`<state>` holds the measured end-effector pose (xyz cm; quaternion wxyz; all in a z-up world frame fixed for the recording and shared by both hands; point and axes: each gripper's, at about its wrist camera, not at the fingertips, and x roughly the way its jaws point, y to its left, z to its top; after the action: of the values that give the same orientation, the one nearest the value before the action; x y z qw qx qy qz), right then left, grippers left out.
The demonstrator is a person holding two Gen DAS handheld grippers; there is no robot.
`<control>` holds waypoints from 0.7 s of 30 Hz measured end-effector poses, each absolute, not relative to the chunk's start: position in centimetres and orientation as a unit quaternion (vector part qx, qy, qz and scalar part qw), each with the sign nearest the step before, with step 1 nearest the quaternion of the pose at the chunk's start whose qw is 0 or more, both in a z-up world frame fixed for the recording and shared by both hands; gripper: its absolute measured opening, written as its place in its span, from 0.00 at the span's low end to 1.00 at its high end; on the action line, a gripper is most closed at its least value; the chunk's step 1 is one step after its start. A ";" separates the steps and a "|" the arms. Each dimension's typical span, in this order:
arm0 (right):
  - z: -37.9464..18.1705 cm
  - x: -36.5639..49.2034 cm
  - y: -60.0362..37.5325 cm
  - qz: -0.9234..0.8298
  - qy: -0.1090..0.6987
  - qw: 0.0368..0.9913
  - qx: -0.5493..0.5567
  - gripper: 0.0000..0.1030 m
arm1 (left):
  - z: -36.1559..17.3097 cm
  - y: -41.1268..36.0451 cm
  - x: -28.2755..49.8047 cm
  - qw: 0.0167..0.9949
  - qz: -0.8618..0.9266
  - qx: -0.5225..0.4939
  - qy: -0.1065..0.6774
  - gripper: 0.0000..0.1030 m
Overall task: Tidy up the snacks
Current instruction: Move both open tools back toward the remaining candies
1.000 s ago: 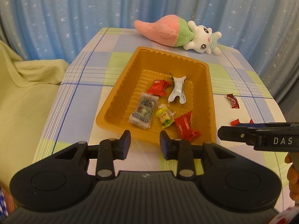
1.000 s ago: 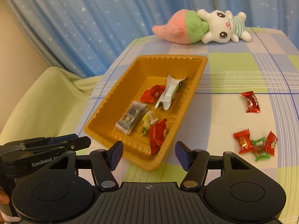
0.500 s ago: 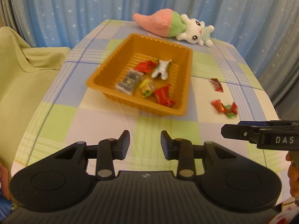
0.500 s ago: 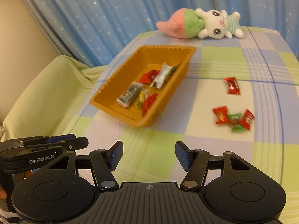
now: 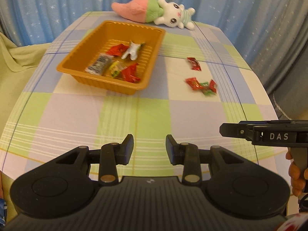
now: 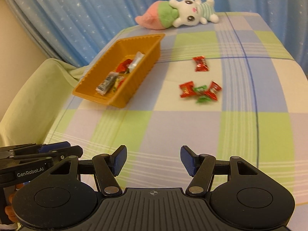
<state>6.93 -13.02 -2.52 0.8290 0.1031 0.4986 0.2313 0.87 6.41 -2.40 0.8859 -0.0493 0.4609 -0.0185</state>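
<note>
Hovering over the near edge of the checked tablecloth (image 5: 134,115), the left gripper (image 5: 149,147) has its jaws slightly apart with nothing between them. The right gripper (image 6: 153,160) stands wider, equally empty, probably ready for a wrapper. Farther off at one o'clock lies a cluster of crinkly red and green candies (image 6: 200,92), with a lone red candy (image 6: 201,64) beyond; these likely still need tidying. At eleven o'clock the ribbed orange plastic tray (image 5: 80,61) already holds several wrapped snacks. Farthest away a soft plush rabbit (image 5: 154,12) rests by the starry blue curtain (image 5: 57,3).
</note>
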 end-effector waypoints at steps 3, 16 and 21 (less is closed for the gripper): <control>-2.8 6.6 -14.0 0.222 0.501 0.830 0.107 0.60 | -2.7 5.4 1.0 0.883 -0.026 -0.042 0.466 0.32; -3.9 6.6 -16.4 0.184 0.510 0.833 0.113 0.60 | -3.7 2.3 2.8 0.877 -0.060 -0.018 0.477 0.32; -4.1 7.1 -16.8 0.171 0.510 0.835 0.117 0.60 | -3.9 1.6 4.2 0.877 -0.067 -0.010 0.476 0.32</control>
<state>7.06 -16.84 -4.10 0.8352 0.1165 0.5096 0.1706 4.19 1.59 -3.95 0.8770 -0.0098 0.4758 -0.0668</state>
